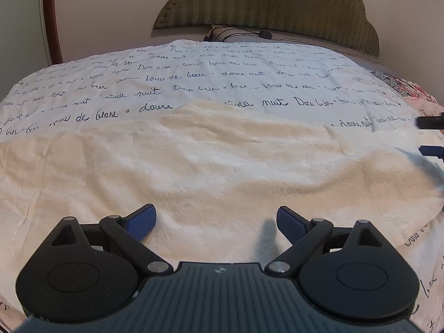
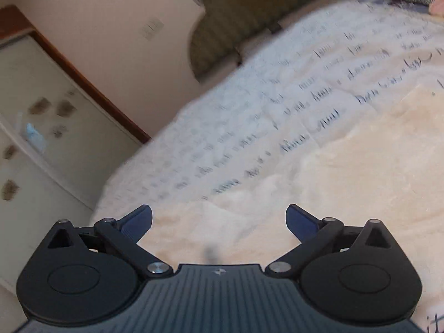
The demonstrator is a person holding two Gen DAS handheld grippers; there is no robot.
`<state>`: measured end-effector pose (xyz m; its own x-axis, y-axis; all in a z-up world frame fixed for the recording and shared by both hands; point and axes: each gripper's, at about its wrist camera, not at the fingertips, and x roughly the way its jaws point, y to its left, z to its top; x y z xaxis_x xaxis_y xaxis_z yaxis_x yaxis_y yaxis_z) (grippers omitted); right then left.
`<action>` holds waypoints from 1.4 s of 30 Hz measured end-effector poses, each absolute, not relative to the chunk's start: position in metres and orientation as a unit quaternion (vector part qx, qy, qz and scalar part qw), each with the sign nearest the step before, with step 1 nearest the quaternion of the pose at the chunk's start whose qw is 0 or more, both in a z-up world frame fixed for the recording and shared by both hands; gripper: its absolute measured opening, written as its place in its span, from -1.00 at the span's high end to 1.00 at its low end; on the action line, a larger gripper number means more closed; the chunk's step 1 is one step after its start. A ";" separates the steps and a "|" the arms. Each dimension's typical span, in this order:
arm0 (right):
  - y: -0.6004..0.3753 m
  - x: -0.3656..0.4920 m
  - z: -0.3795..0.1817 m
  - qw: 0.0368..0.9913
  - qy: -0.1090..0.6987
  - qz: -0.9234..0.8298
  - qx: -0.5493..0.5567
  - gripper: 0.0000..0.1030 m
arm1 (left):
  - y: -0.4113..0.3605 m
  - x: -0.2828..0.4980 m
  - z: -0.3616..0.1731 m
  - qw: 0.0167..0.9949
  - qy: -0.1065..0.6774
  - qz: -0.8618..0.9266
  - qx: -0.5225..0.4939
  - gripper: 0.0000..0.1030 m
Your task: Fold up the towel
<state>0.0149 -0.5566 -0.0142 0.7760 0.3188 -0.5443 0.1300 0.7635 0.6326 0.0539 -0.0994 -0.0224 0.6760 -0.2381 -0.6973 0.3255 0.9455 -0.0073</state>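
Observation:
A cream fluffy towel (image 1: 211, 163) lies spread and slightly rumpled on a white bedspread printed with dark handwriting (image 1: 194, 77). My left gripper (image 1: 216, 219) hovers open over the towel's near part, with nothing between its blue pads. At the right edge of the left wrist view, the tips of the other gripper (image 1: 431, 136) show by the towel's right side. In the blurred, tilted right wrist view, my right gripper (image 2: 219, 219) is open above the towel (image 2: 347, 180), and nothing is in it.
An olive padded headboard (image 1: 266, 8) stands at the far end of the bed, with a dark cable and a small pillow (image 1: 236, 34) below it. Floral bedding (image 1: 410, 88) lies at the right. A wood-framed door (image 2: 41, 111) is to the left of the bed.

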 end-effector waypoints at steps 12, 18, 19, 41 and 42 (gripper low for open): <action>-0.686 -0.011 -0.013 0.869 0.227 -0.186 0.399 -1.00 | -0.113 0.054 -0.017 0.908 0.368 -0.191 0.057 -0.86; -0.714 -0.042 -0.034 0.866 0.256 -0.161 0.398 -1.00 | -0.133 0.050 -0.028 0.901 0.372 -0.205 0.088 -0.86; -0.712 -0.042 -0.030 0.871 0.256 -0.164 0.386 -1.00 | -0.134 0.049 -0.028 0.900 0.372 -0.204 0.094 -0.86; -0.682 -0.002 0.015 0.927 0.274 -0.198 0.162 0.98 | -0.139 0.047 -0.023 0.903 0.365 -0.201 0.098 -0.87; -0.683 0.003 0.019 0.927 0.273 -0.202 0.160 0.98 | -0.139 0.047 -0.024 0.903 0.367 -0.200 0.098 -0.87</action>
